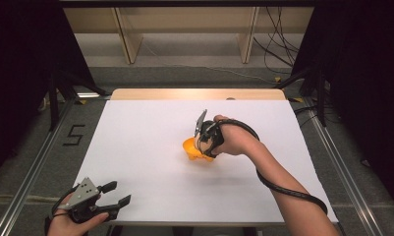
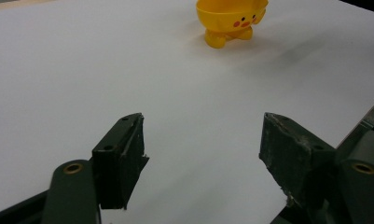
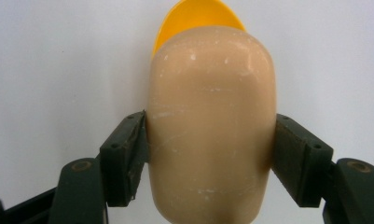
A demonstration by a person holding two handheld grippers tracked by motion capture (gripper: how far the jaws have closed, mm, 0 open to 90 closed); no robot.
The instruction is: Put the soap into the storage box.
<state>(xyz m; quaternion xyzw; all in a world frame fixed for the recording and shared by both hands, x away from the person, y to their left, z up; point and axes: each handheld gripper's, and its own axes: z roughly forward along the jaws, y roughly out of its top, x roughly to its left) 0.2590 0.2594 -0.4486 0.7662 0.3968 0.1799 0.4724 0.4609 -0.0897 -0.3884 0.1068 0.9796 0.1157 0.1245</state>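
White table (image 1: 150, 147) carries it all. My right tongs (image 3: 211, 140) are clamped on a tan rounded egg-like piece (image 3: 211, 135), held just over the yellow duck-face cup (image 1: 197, 149), approx. table centre, slightly toward the right edge. My left tongs (image 1: 117, 194) hover at the near left corner, jaws wide, nothing btw them.

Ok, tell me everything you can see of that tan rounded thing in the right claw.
The tan piece is a smooth, rounded, capsule-like lump, matte like plastic or rubber, with faint white scuffs. The right claw grips it, one jaw pressed on each side, above the white table. Right behind it sits the yellow bowl; whether they touch is unclear.
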